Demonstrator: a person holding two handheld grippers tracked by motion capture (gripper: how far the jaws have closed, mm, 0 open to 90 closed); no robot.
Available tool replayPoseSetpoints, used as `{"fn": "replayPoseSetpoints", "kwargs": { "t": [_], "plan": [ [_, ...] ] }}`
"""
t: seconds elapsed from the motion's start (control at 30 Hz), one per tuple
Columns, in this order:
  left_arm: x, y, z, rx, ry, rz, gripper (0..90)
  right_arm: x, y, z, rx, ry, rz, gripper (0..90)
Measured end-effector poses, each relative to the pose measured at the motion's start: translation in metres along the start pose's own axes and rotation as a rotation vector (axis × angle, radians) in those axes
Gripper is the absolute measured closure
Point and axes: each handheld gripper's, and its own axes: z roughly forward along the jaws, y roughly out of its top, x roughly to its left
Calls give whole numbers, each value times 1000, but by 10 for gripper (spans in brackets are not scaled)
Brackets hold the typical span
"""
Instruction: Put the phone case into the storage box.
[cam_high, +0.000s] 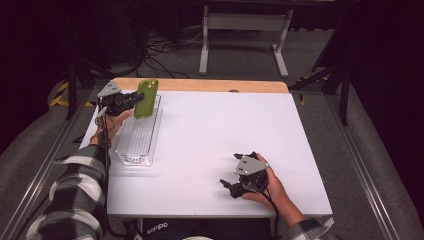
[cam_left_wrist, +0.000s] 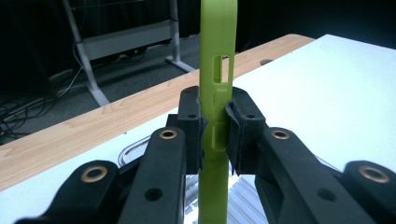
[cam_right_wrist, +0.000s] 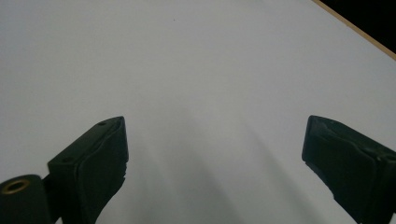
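Observation:
A lime-green phone case (cam_high: 146, 98) stands upright over the far end of a clear plastic tray (cam_high: 131, 150) at the table's left. My left gripper (cam_high: 134, 98) is shut on the case from the left. In the left gripper view the case (cam_left_wrist: 217, 70) rises edge-on between the two black jaws, whose pads (cam_left_wrist: 192, 122) press on both of its sides; the left gripper (cam_left_wrist: 215, 128) holds it near mid height. My right gripper (cam_high: 234, 171) rests low near the front right of the table, open. Its pads (cam_right_wrist: 105, 149) stand wide apart in the right gripper view, over bare white surface; the right gripper (cam_right_wrist: 215, 149) has nothing between them.
The white table top (cam_high: 215, 125) has a wooden strip (cam_high: 210, 85) along its far edge. A person's checked sleeve (cam_high: 75, 195) comes in at the lower left. Cables and a white desk frame (cam_high: 245, 30) lie on the floor beyond.

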Motion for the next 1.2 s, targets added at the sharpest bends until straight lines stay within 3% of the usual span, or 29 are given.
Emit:
{"fn": "replayPoseSetpoints", "kwargs": {
  "t": [0.17, 0.23, 0.4, 0.5, 0.67, 1.2],
  "plan": [
    [4, -3, 0, 41, 107, 23, 759, 3, 0, 2, 21, 6, -33, 82],
    [5, -5, 0, 37, 118, 22, 747, 5, 0, 2, 28, 10, -51, 93],
    [5, -5, 3, 95, 188, 53, 705, 6, 1, 1, 27, 5, -68, 99],
    [6, -7, 4, 105, 225, 44, 722, 7, 1, 0, 26, 3, -75, 96],
    [6, -7, 7, 121, 250, 44, 714, 7, 1, 0, 28, 0, -80, 94],
    [-3, -4, -1, 110, 226, 42, 712, 5, 1, -4, 18, -34, -79, 96]
  ]
}}
